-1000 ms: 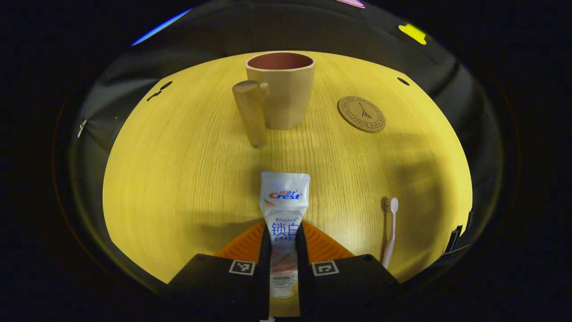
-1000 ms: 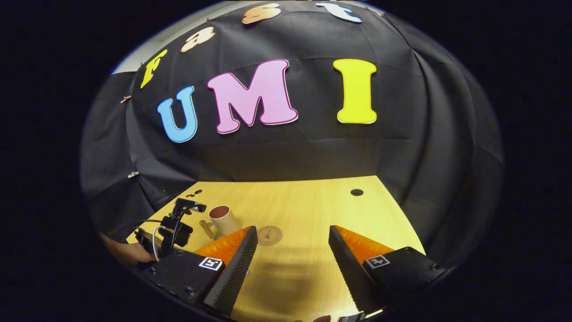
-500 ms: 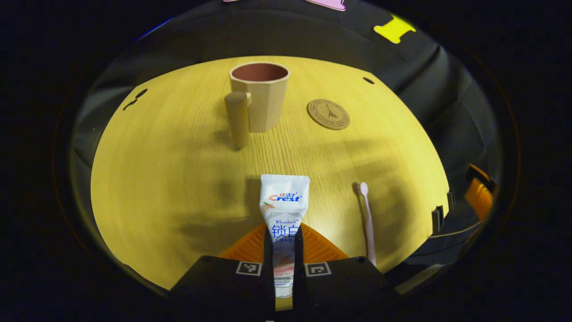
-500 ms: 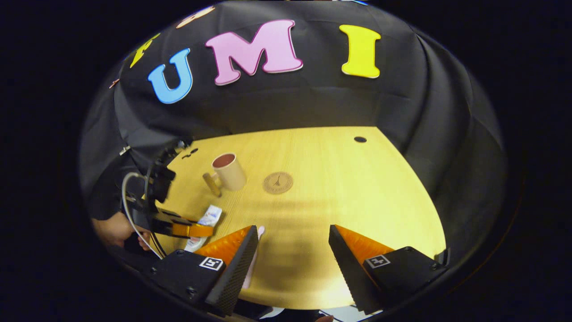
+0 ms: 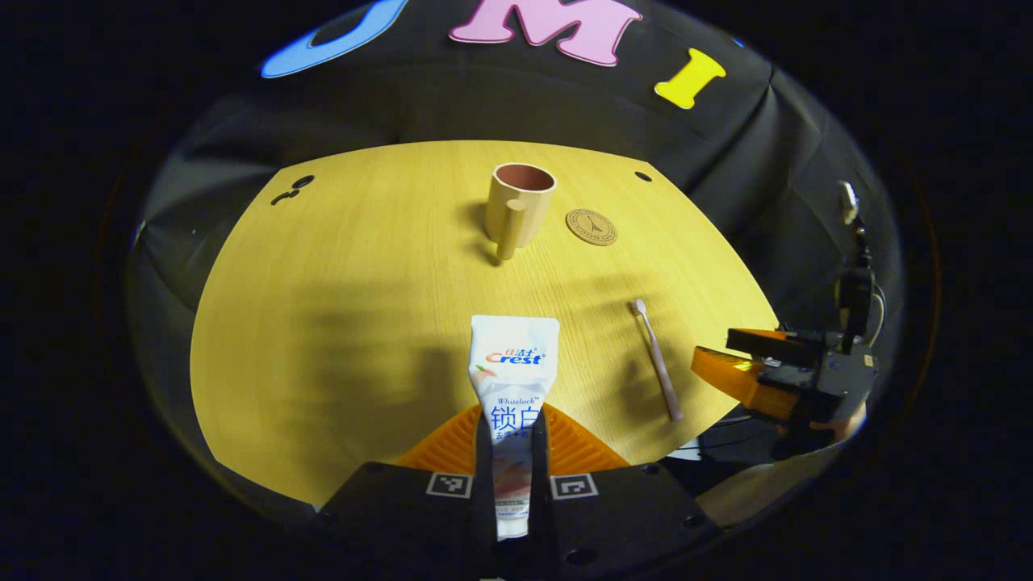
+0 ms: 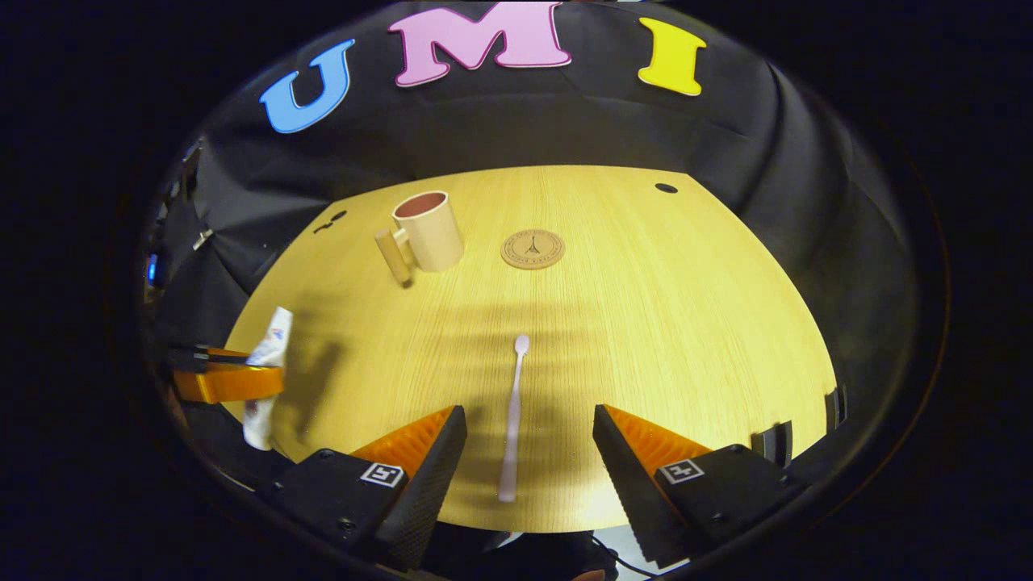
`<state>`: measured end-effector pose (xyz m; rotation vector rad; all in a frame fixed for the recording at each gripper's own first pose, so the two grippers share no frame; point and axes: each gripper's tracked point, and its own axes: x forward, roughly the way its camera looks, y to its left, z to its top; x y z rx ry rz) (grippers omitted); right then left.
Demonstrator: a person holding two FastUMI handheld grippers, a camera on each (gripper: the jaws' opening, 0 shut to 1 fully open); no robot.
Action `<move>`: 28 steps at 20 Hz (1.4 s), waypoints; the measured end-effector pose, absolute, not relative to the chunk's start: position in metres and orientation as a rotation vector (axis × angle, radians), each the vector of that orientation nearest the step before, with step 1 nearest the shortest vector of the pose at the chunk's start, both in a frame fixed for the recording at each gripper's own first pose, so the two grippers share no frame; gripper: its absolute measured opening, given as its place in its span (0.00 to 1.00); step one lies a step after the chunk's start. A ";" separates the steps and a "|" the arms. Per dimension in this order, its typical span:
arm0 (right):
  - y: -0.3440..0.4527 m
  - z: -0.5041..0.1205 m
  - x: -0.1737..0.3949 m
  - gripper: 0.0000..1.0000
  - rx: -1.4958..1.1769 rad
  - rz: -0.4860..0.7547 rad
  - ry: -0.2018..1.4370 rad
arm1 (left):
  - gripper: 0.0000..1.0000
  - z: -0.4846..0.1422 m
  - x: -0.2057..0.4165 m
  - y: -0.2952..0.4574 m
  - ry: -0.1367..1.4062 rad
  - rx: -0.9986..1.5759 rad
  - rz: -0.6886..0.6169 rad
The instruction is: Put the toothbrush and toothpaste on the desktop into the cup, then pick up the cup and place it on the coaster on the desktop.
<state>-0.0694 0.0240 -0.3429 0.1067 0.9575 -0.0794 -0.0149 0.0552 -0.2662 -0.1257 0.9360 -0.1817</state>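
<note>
toothpaste [image 5: 514, 379] lifted higher, right gripper [image 6: 529, 452] over toothbrush [image 6: 513, 420]

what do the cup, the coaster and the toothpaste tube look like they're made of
Beige faceted cup with a peg handle: matte, no glare, reddish-brown inside; probably plastic or a fibre composite, the handle maybe wood.
Round tan coaster: dull, with a dark printed emblem and ring; looks like cork or thin wood.
White toothpaste tube: glossy printed plastic laminate, flat crimped end, pinched between the left tongs.
</note>
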 end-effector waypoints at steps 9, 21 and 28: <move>0.037 -0.397 -0.048 0.84 0.056 -0.082 1.101 | 0.21 -0.265 -0.046 0.097 0.925 -0.155 -0.147; 0.042 -0.411 -0.047 0.09 0.078 -0.046 1.213 | 0.20 -0.273 -0.053 0.101 0.933 -0.207 -0.113; 0.035 -0.370 -0.030 0.05 0.257 0.033 1.006 | 0.21 -0.242 -0.008 0.067 0.837 -0.244 -0.146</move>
